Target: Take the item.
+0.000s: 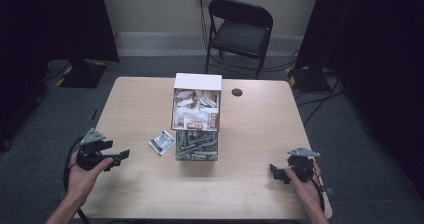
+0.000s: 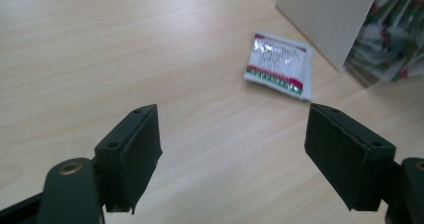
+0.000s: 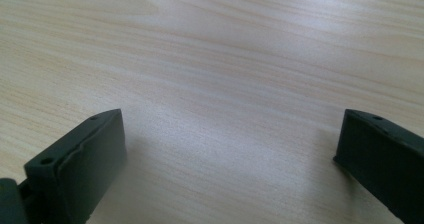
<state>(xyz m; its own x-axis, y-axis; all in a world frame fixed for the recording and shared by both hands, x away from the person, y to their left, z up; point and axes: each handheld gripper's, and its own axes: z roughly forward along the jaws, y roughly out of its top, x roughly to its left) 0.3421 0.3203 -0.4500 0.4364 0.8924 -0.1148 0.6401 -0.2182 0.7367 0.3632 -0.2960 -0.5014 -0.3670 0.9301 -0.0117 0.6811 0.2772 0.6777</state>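
A clear box with a white lid [image 1: 197,116] stands mid-table, packed with small sachets in two tiers. One silver sachet with red and green print [image 1: 162,142] [image 2: 280,65] lies flat on the wood just left of the box. My left gripper [image 1: 119,157] [image 2: 232,151] is held at the table's left front, open, jaws wide apart and pointing at that sachet from a short way off. My right gripper [image 1: 276,173] [image 3: 230,159] hovers low over bare wood at the right front, open, with nothing between its jaws.
The light wooden table [image 1: 250,144] has a round black cable hole [image 1: 237,92] behind the box on the right. A black folding chair [image 1: 239,31] stands beyond the far edge. Dark curtains flank the room.
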